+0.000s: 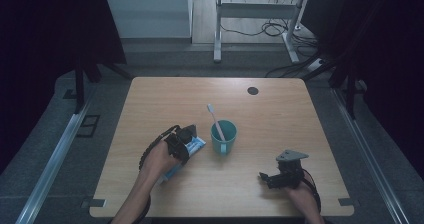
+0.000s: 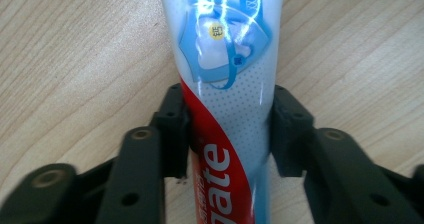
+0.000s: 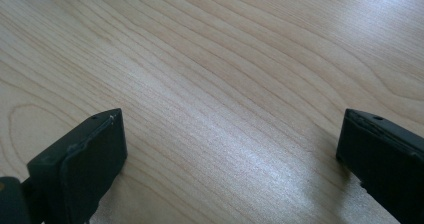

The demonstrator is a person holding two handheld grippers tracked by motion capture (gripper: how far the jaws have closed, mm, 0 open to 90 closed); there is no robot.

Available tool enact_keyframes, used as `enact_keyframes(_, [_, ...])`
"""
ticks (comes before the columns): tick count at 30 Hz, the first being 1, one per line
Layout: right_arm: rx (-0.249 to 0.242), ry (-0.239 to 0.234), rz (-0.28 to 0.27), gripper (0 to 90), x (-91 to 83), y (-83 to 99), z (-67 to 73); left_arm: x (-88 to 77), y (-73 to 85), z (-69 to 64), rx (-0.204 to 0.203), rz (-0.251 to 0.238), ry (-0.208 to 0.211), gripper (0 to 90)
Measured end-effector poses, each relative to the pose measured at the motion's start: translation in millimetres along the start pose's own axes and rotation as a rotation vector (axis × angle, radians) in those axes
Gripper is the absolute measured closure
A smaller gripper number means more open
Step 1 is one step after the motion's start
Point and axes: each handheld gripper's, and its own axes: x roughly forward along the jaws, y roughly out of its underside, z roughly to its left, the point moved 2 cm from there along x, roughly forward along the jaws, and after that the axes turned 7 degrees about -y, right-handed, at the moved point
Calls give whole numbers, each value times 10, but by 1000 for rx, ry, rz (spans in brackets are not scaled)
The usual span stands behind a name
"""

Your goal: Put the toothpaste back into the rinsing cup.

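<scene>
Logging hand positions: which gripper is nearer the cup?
Left. The left gripper sits just left of the cup, closed on the toothpaste; the right gripper is farther, toward the near-right.

One light wooden table (image 1: 280,114) under it all. One teal plastic mug (image 1: 223,137) near the middle, holding one white toothbrush (image 1: 215,118). One white, red and blue toothpaste tube (image 2: 227,84) just beside the mug. One small dark round disc (image 1: 252,90) near the far edge. Two black two-jaw grippers: left gripper (image 2: 227,134), right gripper (image 1: 266,178).
</scene>
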Motion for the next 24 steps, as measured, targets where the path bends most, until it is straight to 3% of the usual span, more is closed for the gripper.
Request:
enact_keyframes(10, [0,0,0,0,0,0,0,-45,75,40,20,-54,31,699])
enact_keyframes(13, [2,-1,0,0,0,-1,0,-51,107,59,12,-83,54,713])
enact_keyframes(24, [0,-1,0,0,0,0,0,-116,200,129,-8,-160,77,722])
